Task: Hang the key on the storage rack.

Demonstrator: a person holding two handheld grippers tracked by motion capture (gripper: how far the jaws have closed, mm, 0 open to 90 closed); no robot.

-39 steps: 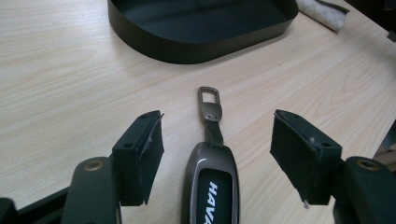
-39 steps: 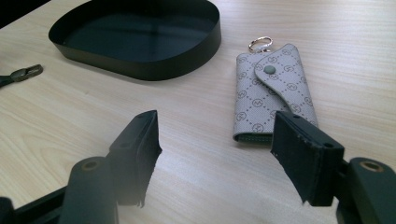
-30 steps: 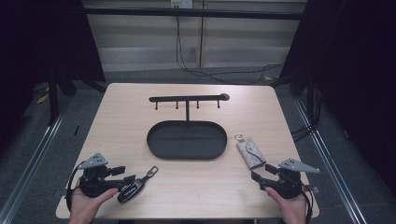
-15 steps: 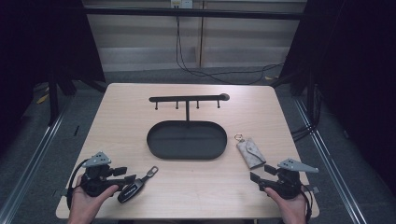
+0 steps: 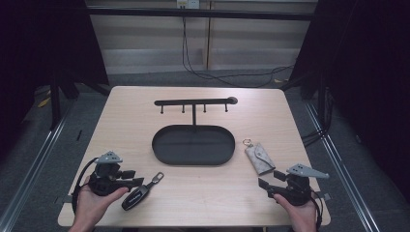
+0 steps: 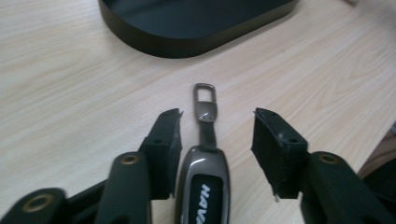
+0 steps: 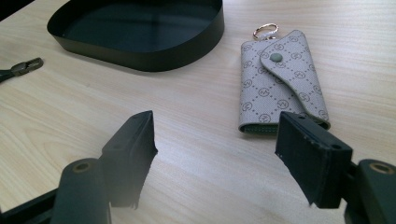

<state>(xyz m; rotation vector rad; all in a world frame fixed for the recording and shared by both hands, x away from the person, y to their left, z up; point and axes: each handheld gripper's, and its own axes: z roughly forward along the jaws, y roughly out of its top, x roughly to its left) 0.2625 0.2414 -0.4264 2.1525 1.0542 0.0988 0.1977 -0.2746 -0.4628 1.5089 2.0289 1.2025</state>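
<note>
We're at the grasp step on the key fob [image 6: 201, 186]: it sits bottom centre of the left gripper view, lying flat on the table [image 5: 193, 193], strap and metal clip pointing up-frame toward the tray [image 6: 187, 28]. The left gripper [image 6: 217, 133] straddles it; its jaws have just been closing with the fob between them, but they aren't pressing yet. The left pad is just beside the fob's edge, possibly touching, and the right pad stands clear with bare wood in the gap, so we call it part open with nothing held. In the high view the fob [image 5: 138, 195] is lower left, just right of the left gripper [image 5: 138, 178], near the front edge of the table. The key pouch [image 7: 280, 79] lies upper right in the right gripper view, flap snapped shut, ring toward the top, just right of the tray. The right gripper [image 7: 217, 144] has just been opening, and it stands part open and empty, short of the pouch, with the pouch's near edge beside its right pad. The hook rack [image 5: 193, 104] stands up from the tray's back rim. Our read on the next move: centre the left jaws on the fob body, finish the close, then lift. The fob is low and flat, so the pads need to sit right down at the table. The right gripper needs to advance before it can close on the pouch.
</note>
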